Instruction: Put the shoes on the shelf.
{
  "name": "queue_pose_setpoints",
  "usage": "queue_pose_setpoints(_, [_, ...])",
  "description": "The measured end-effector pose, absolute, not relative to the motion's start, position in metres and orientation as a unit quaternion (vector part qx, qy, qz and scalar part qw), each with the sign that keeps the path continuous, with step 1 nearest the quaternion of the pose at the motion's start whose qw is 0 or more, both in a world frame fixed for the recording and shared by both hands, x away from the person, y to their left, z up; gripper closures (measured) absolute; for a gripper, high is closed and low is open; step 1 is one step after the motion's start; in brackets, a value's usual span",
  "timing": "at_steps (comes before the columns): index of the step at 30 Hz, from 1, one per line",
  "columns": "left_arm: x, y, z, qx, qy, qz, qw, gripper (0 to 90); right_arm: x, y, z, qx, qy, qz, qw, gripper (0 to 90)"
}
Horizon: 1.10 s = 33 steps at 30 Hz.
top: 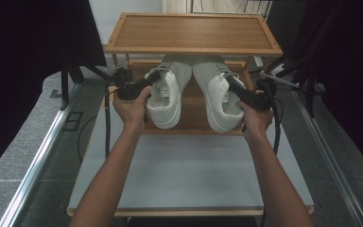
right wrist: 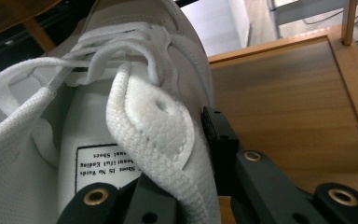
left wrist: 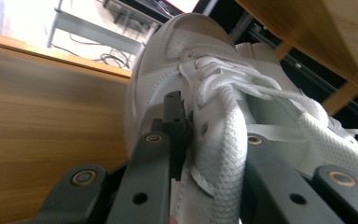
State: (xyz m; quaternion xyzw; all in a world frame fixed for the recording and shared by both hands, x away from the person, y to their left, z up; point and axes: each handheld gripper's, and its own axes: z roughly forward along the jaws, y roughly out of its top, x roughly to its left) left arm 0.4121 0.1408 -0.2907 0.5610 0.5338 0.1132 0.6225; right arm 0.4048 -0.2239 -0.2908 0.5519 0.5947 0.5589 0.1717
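Two white lace-up sneakers sit side by side at the lower shelf (top: 194,118) of a wooden rack, toes pointing away from me. My left gripper (top: 152,78) is shut on the outer collar of the left sneaker (top: 166,101). In the left gripper view the gripper (left wrist: 209,128) has one jaw outside the left sneaker (left wrist: 168,56) and one inside. My right gripper (top: 230,86) is shut on the outer collar of the right sneaker (top: 215,101). In the right gripper view the gripper (right wrist: 179,156) pinches the padded collar of the right sneaker (right wrist: 135,107). I cannot tell whether the soles touch the shelf.
The rack's top shelf (top: 194,30) overhangs the toes of both sneakers. A white tabletop (top: 189,170) lies in front of the rack. Metal rails (top: 38,161) run along both sides, and black stands and cables (top: 307,71) crowd the right rear.
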Motion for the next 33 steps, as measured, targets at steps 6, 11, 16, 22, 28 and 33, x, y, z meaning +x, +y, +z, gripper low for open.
queue_pose_setpoints(6, [0.424,0.133,-0.294,0.542,0.556,0.122,0.618,79.8,0.416,-0.208,-0.291,0.57,0.586,0.546,0.182,82.7])
queue_pose_setpoints(11, [0.431,0.127,-0.291,0.528,0.565,0.128,0.621,79.6,0.423,-0.202,-0.291,0.588,0.568,0.548,0.18,82.4])
queue_pose_setpoints(16, [0.438,0.116,-0.29,0.517,0.576,0.135,0.619,76.8,0.431,-0.194,-0.289,0.608,0.548,0.542,0.191,79.4])
queue_pose_setpoints(22, [0.451,0.105,-0.301,0.502,0.593,0.115,0.618,66.8,0.439,-0.179,-0.291,0.629,0.523,0.546,0.181,66.6])
queue_pose_setpoints(28, [0.454,0.112,-0.305,0.486,0.569,0.09,0.658,50.2,0.447,-0.167,-0.283,0.617,0.546,0.541,0.17,41.7])
queue_pose_setpoints(33, [0.443,0.123,-0.305,0.515,0.537,0.085,0.663,49.3,0.439,-0.178,-0.278,0.586,0.528,0.592,0.167,38.5])
